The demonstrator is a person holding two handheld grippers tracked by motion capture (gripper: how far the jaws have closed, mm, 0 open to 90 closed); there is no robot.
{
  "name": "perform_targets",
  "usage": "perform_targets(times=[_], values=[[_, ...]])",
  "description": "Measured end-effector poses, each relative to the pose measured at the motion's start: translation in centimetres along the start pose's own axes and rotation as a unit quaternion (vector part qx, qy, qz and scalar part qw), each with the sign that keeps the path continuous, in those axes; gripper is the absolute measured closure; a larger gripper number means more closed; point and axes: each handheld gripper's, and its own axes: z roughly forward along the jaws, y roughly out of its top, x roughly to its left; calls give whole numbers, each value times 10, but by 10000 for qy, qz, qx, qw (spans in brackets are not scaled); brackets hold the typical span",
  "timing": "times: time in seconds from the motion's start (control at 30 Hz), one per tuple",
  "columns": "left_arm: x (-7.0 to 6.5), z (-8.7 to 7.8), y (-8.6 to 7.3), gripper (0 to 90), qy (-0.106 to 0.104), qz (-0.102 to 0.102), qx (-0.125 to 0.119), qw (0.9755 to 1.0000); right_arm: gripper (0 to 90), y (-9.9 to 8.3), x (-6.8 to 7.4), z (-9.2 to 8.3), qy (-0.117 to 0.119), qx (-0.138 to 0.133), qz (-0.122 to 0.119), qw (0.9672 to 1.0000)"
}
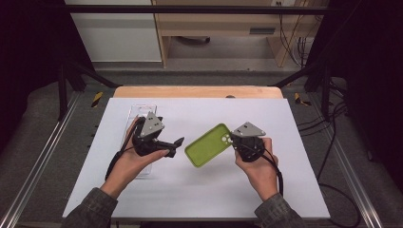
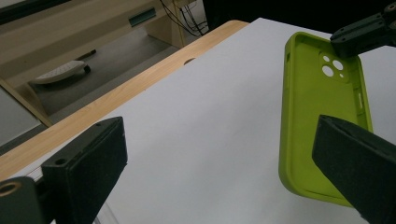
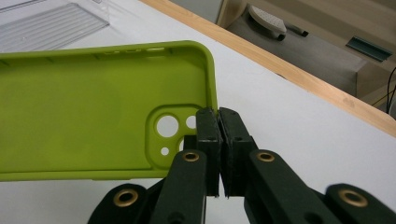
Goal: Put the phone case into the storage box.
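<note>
A lime-green phone case (image 1: 209,146) hangs tilted just above the white table cover (image 1: 199,190), with its hollow inside and camera cut-outs facing up. My right gripper (image 1: 234,140) is shut on the rim of the case's camera end; in the right gripper view its jaws (image 3: 219,116) pinch that edge of the green case (image 3: 84,121). My left gripper (image 1: 175,146) is open, just left of the case's other end. In the left gripper view its jaws (image 2: 219,144) stand wide apart, with the green case (image 2: 317,107) past the right-hand jaw and untouched.
A clear plastic tray (image 1: 138,110) lies on the white cover under my left hand, and its ridged side (image 3: 46,23) shows in the right gripper view. The table's wooden far edge (image 1: 197,91) runs behind. Metal frame rails and cables flank the table.
</note>
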Motion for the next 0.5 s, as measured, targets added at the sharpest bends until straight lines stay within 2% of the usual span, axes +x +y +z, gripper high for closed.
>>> perform_targets(times=[0.23,0.5], values=[[-2,9,4,33,-21,132,128,9998,877,2,1,-1,-22,-39,-10,10000],[-4,17,7,33,22,171,174,9997,877,5,1,-4,-89,-99,-4,9999]])
